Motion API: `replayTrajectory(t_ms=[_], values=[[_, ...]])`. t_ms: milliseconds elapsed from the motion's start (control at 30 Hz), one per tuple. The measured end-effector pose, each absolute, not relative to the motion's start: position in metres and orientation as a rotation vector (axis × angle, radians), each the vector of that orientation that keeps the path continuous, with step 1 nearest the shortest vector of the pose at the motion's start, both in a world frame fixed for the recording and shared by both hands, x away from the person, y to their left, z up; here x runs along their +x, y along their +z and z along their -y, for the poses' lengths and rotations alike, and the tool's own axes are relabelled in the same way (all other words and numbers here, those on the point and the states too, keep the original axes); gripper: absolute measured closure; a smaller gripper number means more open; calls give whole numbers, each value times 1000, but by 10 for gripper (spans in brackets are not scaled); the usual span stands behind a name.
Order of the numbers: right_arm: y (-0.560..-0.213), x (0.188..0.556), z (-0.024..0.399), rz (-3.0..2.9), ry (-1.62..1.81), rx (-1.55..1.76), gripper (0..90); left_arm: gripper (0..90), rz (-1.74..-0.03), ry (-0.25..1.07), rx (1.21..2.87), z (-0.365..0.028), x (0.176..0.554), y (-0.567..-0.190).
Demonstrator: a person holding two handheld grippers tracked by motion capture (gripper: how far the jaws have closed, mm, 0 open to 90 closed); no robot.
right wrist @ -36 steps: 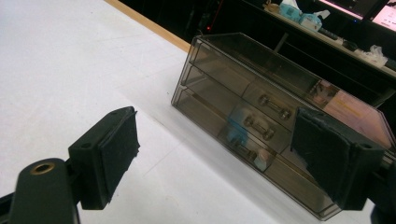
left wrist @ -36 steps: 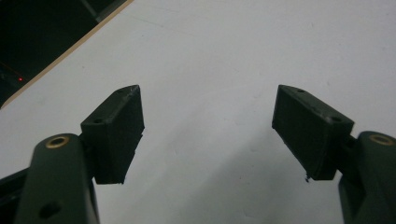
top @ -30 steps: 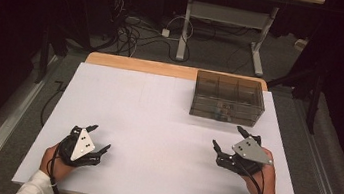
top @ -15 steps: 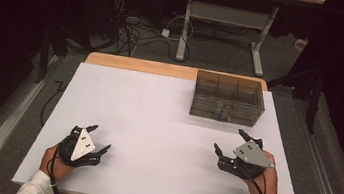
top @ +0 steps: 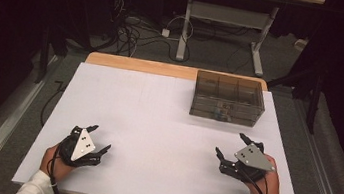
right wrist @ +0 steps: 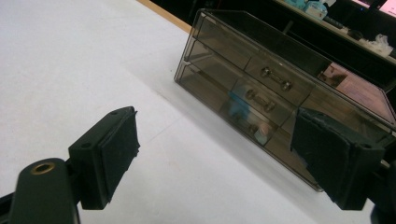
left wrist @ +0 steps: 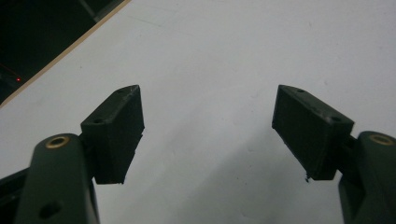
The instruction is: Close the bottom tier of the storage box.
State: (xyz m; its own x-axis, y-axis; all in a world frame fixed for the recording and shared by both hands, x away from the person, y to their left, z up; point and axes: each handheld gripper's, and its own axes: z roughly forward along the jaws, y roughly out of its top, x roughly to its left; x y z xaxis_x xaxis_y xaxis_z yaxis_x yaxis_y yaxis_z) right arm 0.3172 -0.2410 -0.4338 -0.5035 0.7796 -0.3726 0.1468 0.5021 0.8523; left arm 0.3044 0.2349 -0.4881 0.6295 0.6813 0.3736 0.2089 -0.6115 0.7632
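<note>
A smoky clear plastic drawer box [top: 228, 98] stands at the far right of the white table [top: 157, 115]. In the right gripper view the drawer box [right wrist: 261, 88] shows two small drawers with metal handles and small items inside. My right gripper [top: 231, 147] rests near the table's front right, open, with nothing between its jaws, pointing toward the box. My left gripper [top: 99, 138] sits at the front left, open and empty. In the left gripper view the left gripper [left wrist: 208, 123] hovers over bare white tabletop.
A wooden strip [top: 139, 64] borders the table's far edge. Beyond it, cables [top: 129, 26] lie on the floor and a metal desk frame [top: 220, 17] stands there. Grey rails run along both sides of the table.
My right gripper has drifted slightly toward the near edge and rightward. The left gripper has stayed in place.
</note>
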Motion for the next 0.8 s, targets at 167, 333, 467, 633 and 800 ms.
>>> replayTrajectory(t_ms=[167, 333, 467, 633, 800], values=[[-437, 315, 244, -1961, 992, 757, 166, 242, -691, 874, 2158, -234, 304, -488], [-440, 315, 247, -1962, 977, 761, 166, 242, -689, 869, 2161, -234, 305, -488], [-443, 314, 249, -1962, 962, 758, 166, 242, -686, 867, 2165, -233, 305, -489], [-445, 313, 252, -1956, 957, 755, 166, 242, -685, 866, 2164, -232, 305, -489], [-450, 312, 253, -1956, 927, 733, 166, 242, -685, 864, 2164, -232, 305, -489]])
